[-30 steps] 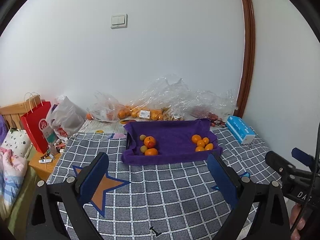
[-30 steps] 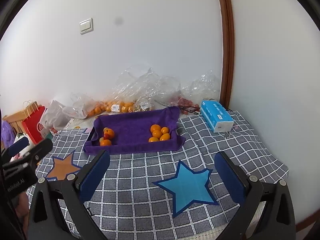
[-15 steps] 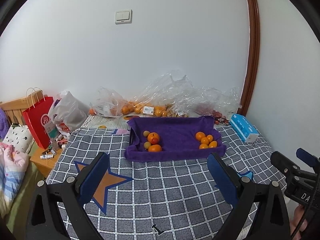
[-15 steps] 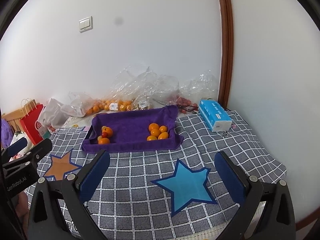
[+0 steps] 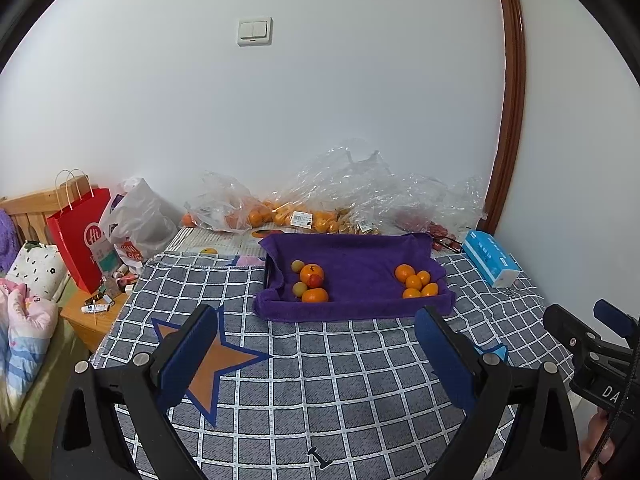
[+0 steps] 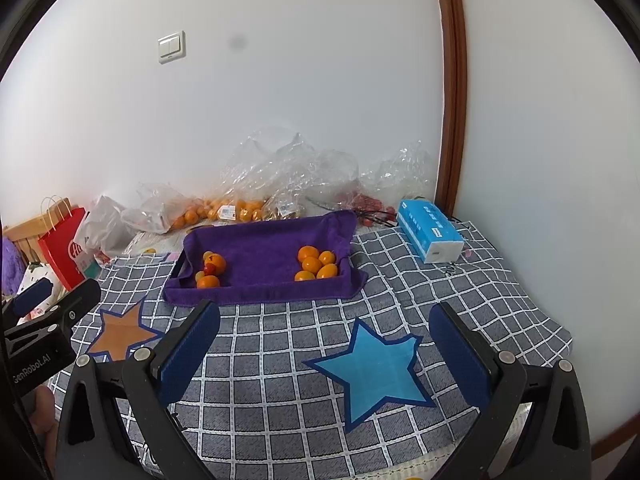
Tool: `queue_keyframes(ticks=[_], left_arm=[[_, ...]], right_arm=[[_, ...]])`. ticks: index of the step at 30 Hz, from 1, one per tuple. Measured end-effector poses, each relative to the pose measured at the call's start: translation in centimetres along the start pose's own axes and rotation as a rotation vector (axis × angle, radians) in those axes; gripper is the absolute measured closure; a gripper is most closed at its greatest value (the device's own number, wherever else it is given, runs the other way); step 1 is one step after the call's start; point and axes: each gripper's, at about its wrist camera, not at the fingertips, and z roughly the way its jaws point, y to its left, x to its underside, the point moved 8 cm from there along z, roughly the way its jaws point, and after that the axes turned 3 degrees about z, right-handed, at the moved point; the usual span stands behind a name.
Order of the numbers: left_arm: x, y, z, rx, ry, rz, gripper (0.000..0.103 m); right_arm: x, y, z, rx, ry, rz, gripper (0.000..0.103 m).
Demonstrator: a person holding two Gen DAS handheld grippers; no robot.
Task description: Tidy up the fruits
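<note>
The left hand-held gripper is held above the near part of the checked cloth, jaws spread wide and holding nothing. The right hand-held gripper is likewise wide open and empty, above the same cloth near the blue star. Each gripper is visible at the edge of the other's view.

The tray, lined with a purple towel, sits at the far side of the cloth, well apart from both grippers. It holds two groups of fruit:

- Left group: two larger oranges, two small pale yellow-green fruits and one small red fruit, clustered in the near left corner. The red fruit touches the farther orange.
- Right group: five small oranges, touching one another, in the near right corner.

The towel between the two groups is bare.

Behind the tray, against the wall, lie clear plastic bags; some contain more oranges, and one at the right appears to hold small red fruit, though the view is too poor to confirm.

A blue tissue box lies on the cloth right of the tray. A red paper bag stands at the far left, beside the cloth. An orange star is printed on the cloth at near left.
</note>
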Motion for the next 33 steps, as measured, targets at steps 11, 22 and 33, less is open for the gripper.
queue_keyframes(ticks=[11, 22, 33], left_arm=[[-0.08, 0.27, 0.15, -0.001, 0.0, -0.001, 0.003], [-0.13, 0.35, 0.14, -0.007, 0.0, -0.003, 0.003], [-0.13, 0.3, 0.1, -0.008, -0.003, -0.004, 0.003]], right_arm=[[0.08, 0.32, 0.08, -0.003, 0.002, -0.006, 0.0], [0.01, 0.33, -0.1, -0.005, -0.004, -0.002, 0.0], [-0.12, 0.3, -0.27, 0.002, -0.005, -0.005, 0.0]])
